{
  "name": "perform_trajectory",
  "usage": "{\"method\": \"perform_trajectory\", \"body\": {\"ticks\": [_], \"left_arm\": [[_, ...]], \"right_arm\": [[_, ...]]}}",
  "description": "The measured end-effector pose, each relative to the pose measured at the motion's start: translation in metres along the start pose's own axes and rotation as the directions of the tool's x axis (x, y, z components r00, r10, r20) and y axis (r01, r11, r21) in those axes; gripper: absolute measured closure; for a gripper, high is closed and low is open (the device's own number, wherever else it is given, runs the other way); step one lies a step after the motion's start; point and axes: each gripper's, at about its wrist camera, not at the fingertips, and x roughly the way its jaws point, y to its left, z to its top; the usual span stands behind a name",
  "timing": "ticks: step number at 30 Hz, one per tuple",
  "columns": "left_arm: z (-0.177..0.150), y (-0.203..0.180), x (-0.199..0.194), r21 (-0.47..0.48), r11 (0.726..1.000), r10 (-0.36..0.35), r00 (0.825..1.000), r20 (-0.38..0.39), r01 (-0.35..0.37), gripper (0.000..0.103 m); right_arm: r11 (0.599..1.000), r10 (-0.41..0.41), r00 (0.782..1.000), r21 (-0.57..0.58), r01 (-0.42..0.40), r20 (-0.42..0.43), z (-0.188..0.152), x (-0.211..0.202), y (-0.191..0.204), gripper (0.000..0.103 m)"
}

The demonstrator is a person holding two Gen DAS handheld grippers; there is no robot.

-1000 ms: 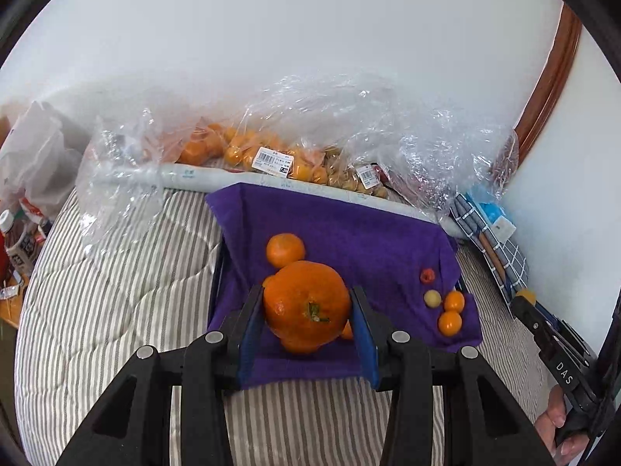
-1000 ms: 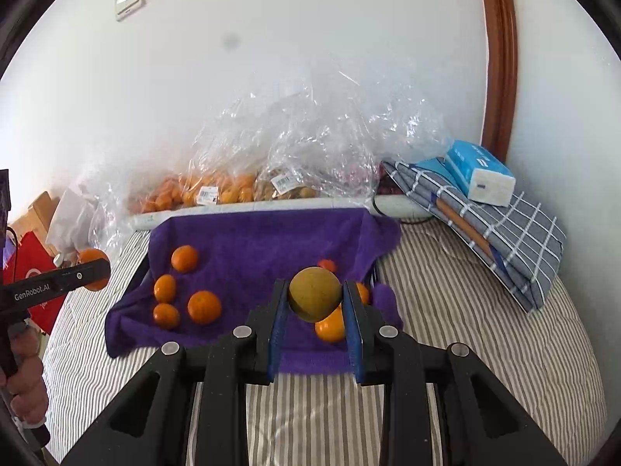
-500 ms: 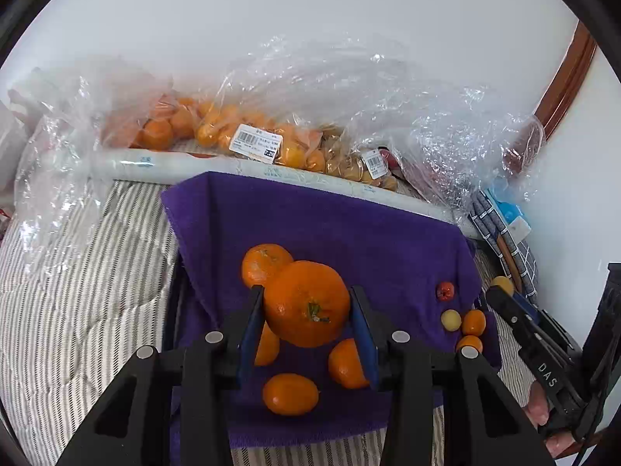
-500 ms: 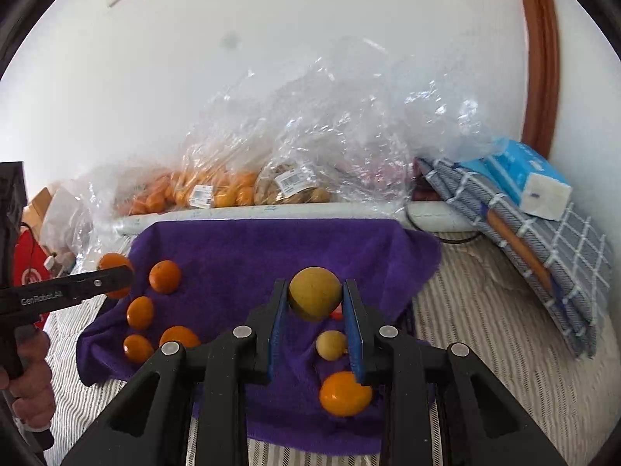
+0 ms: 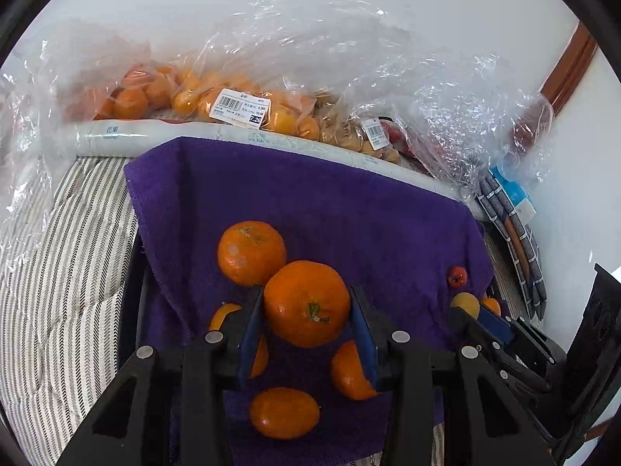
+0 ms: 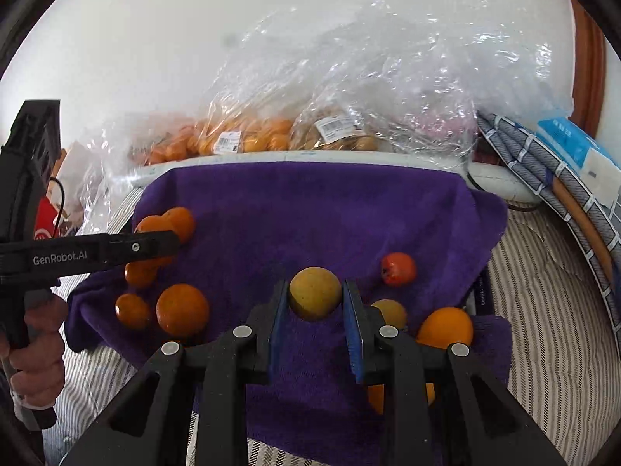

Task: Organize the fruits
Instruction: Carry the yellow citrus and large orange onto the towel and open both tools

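My left gripper (image 5: 306, 306) is shut on a large orange mandarin (image 5: 306, 303) above the left part of a purple towel (image 5: 330, 209). Other mandarins lie below and around it: one behind (image 5: 251, 252), one in front (image 5: 284, 412), one at the right (image 5: 349, 372). My right gripper (image 6: 315, 297) is shut on a yellow-green round fruit (image 6: 315, 293) above the towel's (image 6: 310, 209) right part. A small red fruit (image 6: 398, 268), a yellow fruit (image 6: 390, 312) and an orange (image 6: 445, 328) lie to its right. The left gripper (image 6: 155, 242) shows at the left over several mandarins.
Clear plastic bags (image 5: 240, 108) of oranges and small brown fruits lie behind the towel along a white roll (image 5: 128, 138). A folded checked cloth (image 6: 559, 178) with a blue tissue pack (image 6: 582, 155) sits at the right. The towel rests on a striped quilt (image 5: 66, 272). A white wall stands behind.
Both grippers have moved forward and lower over the towel, each still holding its fruit. The fruits lying on the towel now appear closer and larger.
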Motion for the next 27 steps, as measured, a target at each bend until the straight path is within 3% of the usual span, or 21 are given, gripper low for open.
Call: {"method": "perform_trajectory", "body": {"ticks": [17,23,27], "left_arm": [[-0.005,-0.005,0.004,0.047,0.999,0.011,1.000,0.023,-0.012,0.062],[-0.010,0.000,-0.002,0.019,1.000,-0.004,0.999,0.049,0.003,0.060],[-0.011,0.003,-0.009,0.005,1.000,-0.001,0.999,0.043,0.001,0.060]], "right_arm": [[1.000,-0.017,0.999,-0.007,0.017,-0.031,-0.009,0.006,0.000,0.075],[0.999,-0.028,0.999,-0.025,0.027,-0.034,-0.010,0.006,0.004,0.075],[1.000,-0.015,0.999,-0.010,0.015,-0.037,-0.008,0.001,0.003,0.060]]}}
